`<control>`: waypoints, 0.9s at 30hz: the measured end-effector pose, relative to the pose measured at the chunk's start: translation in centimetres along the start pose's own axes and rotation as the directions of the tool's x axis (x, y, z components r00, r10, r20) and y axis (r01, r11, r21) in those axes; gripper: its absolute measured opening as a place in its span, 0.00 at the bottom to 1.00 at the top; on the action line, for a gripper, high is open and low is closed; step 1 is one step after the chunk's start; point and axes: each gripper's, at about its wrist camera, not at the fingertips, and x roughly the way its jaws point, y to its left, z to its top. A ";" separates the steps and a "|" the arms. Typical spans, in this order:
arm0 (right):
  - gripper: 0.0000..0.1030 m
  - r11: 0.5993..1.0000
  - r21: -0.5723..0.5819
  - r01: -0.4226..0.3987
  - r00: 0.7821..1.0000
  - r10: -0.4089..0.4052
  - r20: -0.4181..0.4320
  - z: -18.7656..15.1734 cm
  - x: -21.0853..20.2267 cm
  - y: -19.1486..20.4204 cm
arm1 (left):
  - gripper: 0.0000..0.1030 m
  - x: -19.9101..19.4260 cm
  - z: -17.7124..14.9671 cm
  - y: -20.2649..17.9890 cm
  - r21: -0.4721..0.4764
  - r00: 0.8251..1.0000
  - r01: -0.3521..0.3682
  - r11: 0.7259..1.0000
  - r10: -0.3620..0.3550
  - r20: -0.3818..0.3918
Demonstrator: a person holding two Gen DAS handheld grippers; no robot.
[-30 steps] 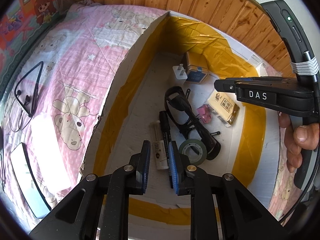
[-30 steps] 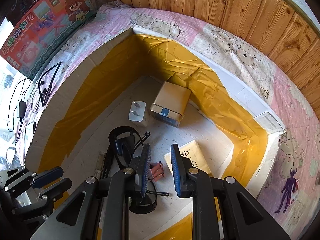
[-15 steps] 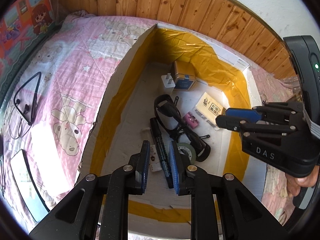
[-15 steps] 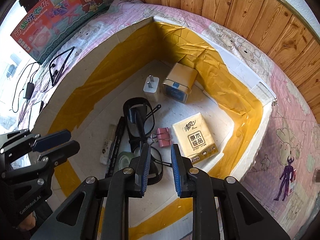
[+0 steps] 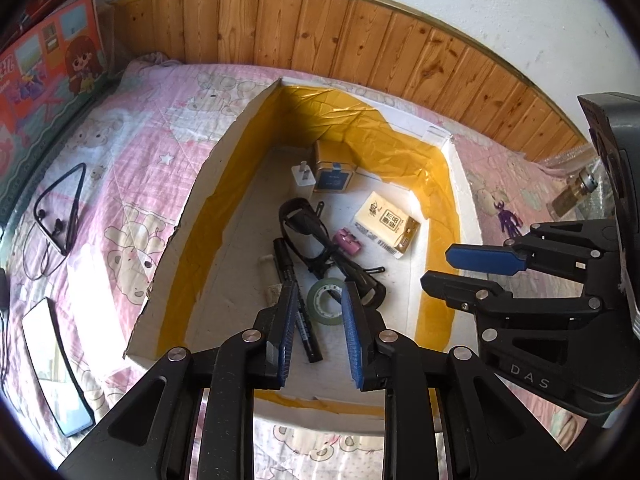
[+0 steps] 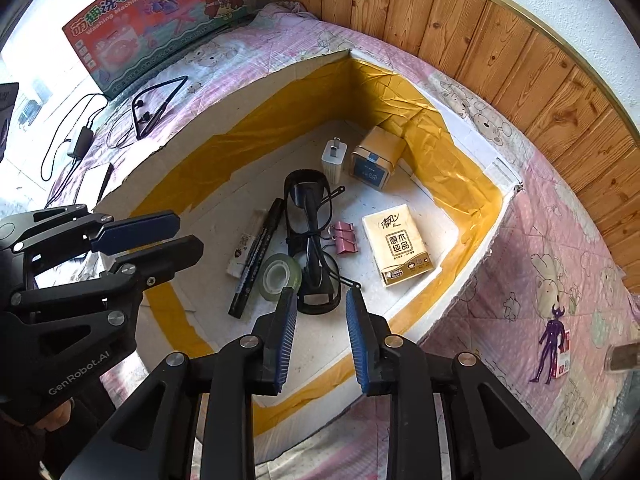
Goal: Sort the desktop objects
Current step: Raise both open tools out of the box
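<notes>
Box: open white foam box [image 5: 224, 152] with yellow tape lining its walls, set on a pink bear-print quilt [image 5: 132, 128]; all the sorted things lie on its floor.
Glasses: black glasses [image 6: 310, 240] lie near the middle of the floor, arms folded and crossing the frame.
Tape: roll of clear tape [image 6: 280, 276] lies flat, touching the glasses' left side in the right wrist view.
Marker: black marker [image 6: 256, 256] lies slantwise just left of the tape, with a white tube-like item [image 6: 246, 248] alongside it; what that item is cannot be told.
Clips: pink binder clips [image 6: 344, 238] sit between the glasses and the tissue pack.
Tissues: cream pocket tissue pack [image 6: 398, 244] lies flat toward the right wall.
Back corner: white charger plug [image 6: 334, 160] just beside a gold tin with a blue label [image 6: 374, 158].
Left gripper: left gripper [image 5: 318, 308] hangs over the near end of the box above the marker and tape, its jaws opening, with nothing gripped between them.
Right gripper: right gripper [image 6: 322, 308] hangs above the near lens of the glasses, its jaws opening, with nothing between the pads.
Obstruction: each gripper's fingers cover part of the near floor in its own view; the glasses' arms overlap the clips' handles.
Outside the box: black neckband earphones [image 5: 60, 216] and a phone [image 5: 54, 364] on the quilt to the left, a toy washing machine carton [image 6: 160, 16] against the wood-panelled wall [image 5: 360, 36], a purple figure [image 6: 550, 344] on the quilt to the right.
</notes>
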 end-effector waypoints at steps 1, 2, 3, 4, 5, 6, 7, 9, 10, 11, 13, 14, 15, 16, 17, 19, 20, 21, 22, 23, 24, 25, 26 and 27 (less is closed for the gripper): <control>0.27 1.000 -0.008 0.003 1.000 -0.003 0.005 -0.3 -0.3 0.2 | 0.23 -0.3 -0.1 -0.1 -0.001 1.000 -0.001 1.000 0.001 0.009; 0.27 1.000 -0.016 0.006 1.000 -0.006 0.009 -0.6 -0.6 0.4 | 0.23 -0.5 -0.3 -0.2 -0.003 1.000 0.003 1.000 -0.003 0.014; 0.27 1.000 -0.022 0.010 1.000 -0.009 0.015 -0.9 -0.9 0.5 | 0.23 -0.7 -0.4 -0.3 -0.007 1.000 0.008 1.000 -0.008 0.017; 0.27 1.000 -0.028 0.012 1.000 -0.012 0.020 -1.2 -1.2 0.7 | 0.23 -0.7 -0.6 -0.3 -0.011 1.000 0.008 1.000 -0.008 0.019; 0.27 0.999 -0.033 0.014 1.000 -0.013 0.025 -1.5 -1.5 0.8 | 0.23 -0.8 -0.8 -0.3 -0.014 1.000 0.006 1.000 -0.006 0.021; 0.27 0.999 -0.037 0.014 0.999 -0.013 0.030 -1.7 -1.8 0.9 | 0.23 -0.9 -0.9 -0.4 -0.016 1.000 0.006 1.000 -0.006 0.021; 0.27 0.999 -0.039 0.013 0.999 -0.012 0.035 -2.0 -2.1 0.9 | 0.23 -1.0 -1.1 -0.5 -0.017 1.000 0.007 1.000 -0.006 0.022; 0.28 0.999 -0.038 0.007 0.999 -0.005 0.046 -2.6 -2.7 0.9 | 0.23 -1.2 -1.3 -0.8 -0.016 1.000 0.004 1.000 -0.004 0.026; 0.28 0.999 -0.036 0.003 0.999 -0.001 0.051 -2.9 -3.0 0.8 | 0.23 -1.3 -1.5 -0.9 -0.016 1.000 0.005 1.000 -0.005 0.028; 0.29 0.999 -0.035 0.001 0.998 0.001 0.055 -3.1 -3.2 0.8 | 0.23 -1.4 -1.6 -1.0 -0.015 1.000 0.008 1.000 -0.007 0.030; 0.30 0.999 -0.035 -0.004 0.998 0.006 0.066 -3.8 -3.7 0.8 | 0.23 -1.7 -1.9 -1.2 -0.016 0.999 0.009 1.000 -0.008 0.036; 0.31 0.999 -0.036 -0.005 0.997 0.007 0.071 -4.1 -3.9 0.8 | 0.23 -1.8 -2.1 -1.3 -0.017 0.999 0.012 1.000 -0.011 0.037; 0.31 0.999 -0.037 -0.005 0.997 0.007 0.075 -4.3 -4.1 0.8 | 0.23 -2.0 -2.3 -1.5 -0.018 0.999 0.017 1.000 -0.016 0.038; 0.31 0.999 -0.038 -0.005 0.997 0.008 0.079 -4.6 -4.2 0.8 | 0.23 -2.2 -2.6 -1.6 -0.022 0.999 0.020 1.000 -0.019 0.041; 0.32 0.999 -0.040 -0.005 0.996 0.008 0.084 -5.0 -4.4 0.8 | 0.23 -2.4 -2.9 -1.7 -0.026 0.999 0.026 0.999 -0.025 0.043; 0.32 0.999 -0.044 -0.004 0.996 0.008 0.092 -5.5 -4.6 0.8 | 0.23 -2.8 -3.6 -2.0 -0.032 0.998 0.043 0.999 -0.041 0.048; 0.32 0.999 -0.047 -0.001 0.995 0.006 0.098 -5.8 -4.7 0.9 | 0.23 -3.0 -4.0 -2.2 -0.033 0.998 0.049 0.998 -0.047 0.052; 0.32 0.999 -0.049 0.001 0.994 0.005 0.105 -6.1 -4.8 0.9 | 0.23 -3.3 -4.4 -2.4 -0.032 0.997 0.057 0.998 -0.055 0.057; 0.33 0.999 -0.052 0.002 0.993 0.004 0.114 -6.4 -5.0 0.9 | 0.24 -3.5 -4.7 -2.7 -0.030 0.996 0.067 0.997 -0.065 0.060; 0.33 0.999 -0.053 0.002 0.992 0.005 0.124 -6.7 -5.2 0.9 | 0.24 -3.8 -5.0 -3.0 -0.026 0.995 0.073 0.997 -0.071 0.065; 0.33 0.999 -0.052 0.001 0.991 0.006 0.137 -7.0 -5.5 0.9 | 0.24 -4.0 -5.3 -3.4 -0.021 0.995 0.077 0.997 -0.075 0.072; 0.33 0.999 -0.050 0.000 0.988 0.008 0.152 -7.3 -5.7 0.8 | 0.24 -4.2 -5.5 -3.7 -0.016 0.994 0.083 0.996 -0.082 0.077; 0.34 0.999 -0.047 -0.006 0.986 0.014 0.166 -7.7 -6.0 0.7 | 0.24 -4.4 -5.7 -4.0 -0.010 0.993 0.090 0.996 -0.089 0.082; 0.35 0.999 -0.043 -0.014 0.983 0.022 0.181 -8.1 -6.2 0.6 | 0.24 -4.6 -5.9 -4.4 -0.004 0.992 0.094 0.996 -0.093 0.087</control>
